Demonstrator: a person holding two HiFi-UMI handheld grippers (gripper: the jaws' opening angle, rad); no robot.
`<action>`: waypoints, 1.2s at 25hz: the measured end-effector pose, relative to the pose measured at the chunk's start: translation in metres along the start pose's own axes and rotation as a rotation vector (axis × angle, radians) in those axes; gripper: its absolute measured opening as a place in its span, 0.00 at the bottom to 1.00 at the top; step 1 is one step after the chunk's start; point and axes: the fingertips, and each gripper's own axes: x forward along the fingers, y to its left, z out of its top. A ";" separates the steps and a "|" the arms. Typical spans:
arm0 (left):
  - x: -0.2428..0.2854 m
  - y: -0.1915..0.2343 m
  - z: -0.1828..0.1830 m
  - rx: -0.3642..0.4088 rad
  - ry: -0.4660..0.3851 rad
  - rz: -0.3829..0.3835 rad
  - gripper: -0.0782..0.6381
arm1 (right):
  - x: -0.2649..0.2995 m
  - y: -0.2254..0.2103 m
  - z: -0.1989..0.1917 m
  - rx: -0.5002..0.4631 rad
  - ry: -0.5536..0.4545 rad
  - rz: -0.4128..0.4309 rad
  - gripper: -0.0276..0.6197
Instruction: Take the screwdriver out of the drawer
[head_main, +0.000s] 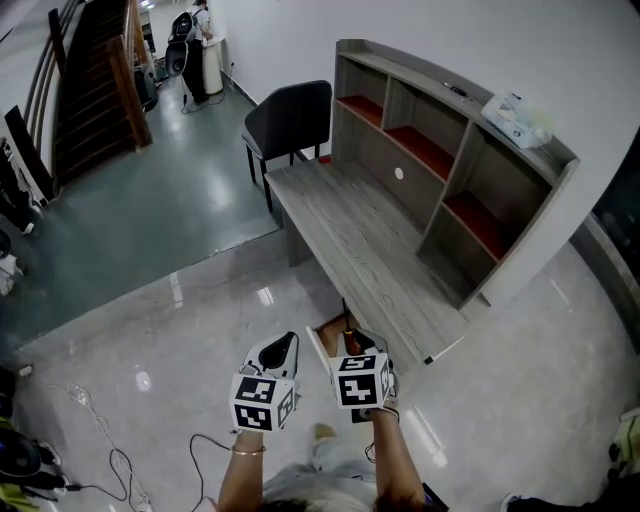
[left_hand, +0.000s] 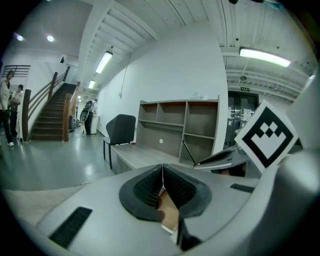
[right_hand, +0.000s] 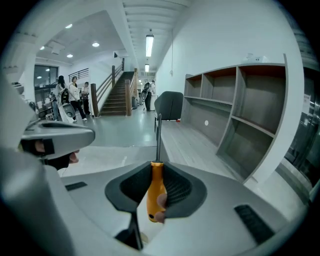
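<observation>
The screwdriver (right_hand: 155, 192) has an orange handle and a dark metal shaft that points up and away past the jaws. My right gripper (right_hand: 156, 167) is shut on the handle. In the head view the right gripper (head_main: 352, 347) holds the screwdriver (head_main: 349, 343) just above the open drawer (head_main: 326, 338), which juts out below the desk's near end. My left gripper (head_main: 283, 349) hovers beside it on the left, apart from the drawer. In its own view the left gripper (left_hand: 162, 171) has its jaws pressed together with nothing between them.
A grey wooden desk (head_main: 355, 240) with a shelf unit (head_main: 450, 165) stands ahead, a black chair (head_main: 290, 118) at its far end. A white box (head_main: 515, 118) lies on top of the shelves. Cables (head_main: 105, 440) trail on the glossy floor at left. People stand far off by a staircase (right_hand: 117, 97).
</observation>
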 end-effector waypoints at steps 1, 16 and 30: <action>-0.003 0.000 0.002 0.002 -0.006 0.000 0.13 | -0.004 0.001 0.002 -0.003 -0.007 -0.002 0.18; -0.046 -0.022 0.019 0.017 -0.073 0.004 0.13 | -0.059 0.010 0.007 -0.024 -0.098 -0.016 0.18; -0.113 -0.046 0.014 0.039 -0.106 0.015 0.13 | -0.121 0.038 -0.006 -0.022 -0.206 -0.015 0.18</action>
